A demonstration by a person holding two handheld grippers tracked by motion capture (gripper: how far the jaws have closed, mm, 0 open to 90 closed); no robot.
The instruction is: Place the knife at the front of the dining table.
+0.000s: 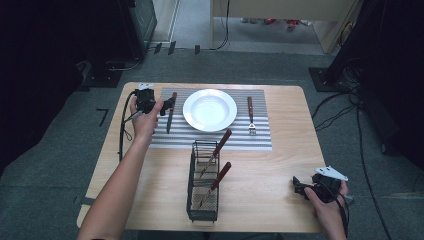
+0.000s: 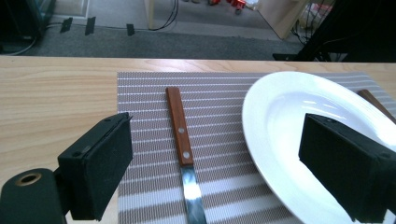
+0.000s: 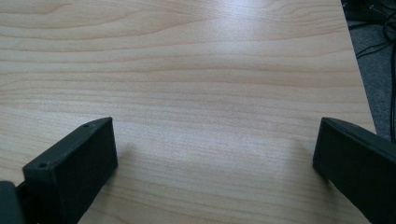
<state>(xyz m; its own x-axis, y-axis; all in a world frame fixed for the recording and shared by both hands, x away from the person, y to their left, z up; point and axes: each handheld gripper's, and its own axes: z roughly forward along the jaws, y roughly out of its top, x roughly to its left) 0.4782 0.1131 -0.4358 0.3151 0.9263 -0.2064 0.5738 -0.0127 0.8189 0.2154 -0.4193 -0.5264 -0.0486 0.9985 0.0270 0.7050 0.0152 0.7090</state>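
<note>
Over the far left part of the table (image 1: 280,200), the left gripper (image 1: 169,106) hangs just above the striped placemat (image 1: 260,142) with its jaws spread as wide as they go, nothing between them; in its own view the gripper (image 2: 215,172) looks down on the knife (image 2: 183,149), whose wooden handle points to the far edge and whose blade runs back toward the near one. That knife (image 1: 170,114) lies flat on the mat, free of both pads, just left of the white plate (image 1: 210,110), close to its rim but apart from it. A fork (image 1: 251,116) lies on the mat's right side. Near the right front corner, the right gripper (image 1: 297,186) sits low over bare wood, its jaws likewise spread and empty. Between the two hands, toward the near edge, stands a black wire caddy (image 1: 203,182) with two wooden-handled pieces of cutlery (image 1: 220,160) leaning out of it. Bare tabletop stretches left of the mat and around the right gripper.
</note>
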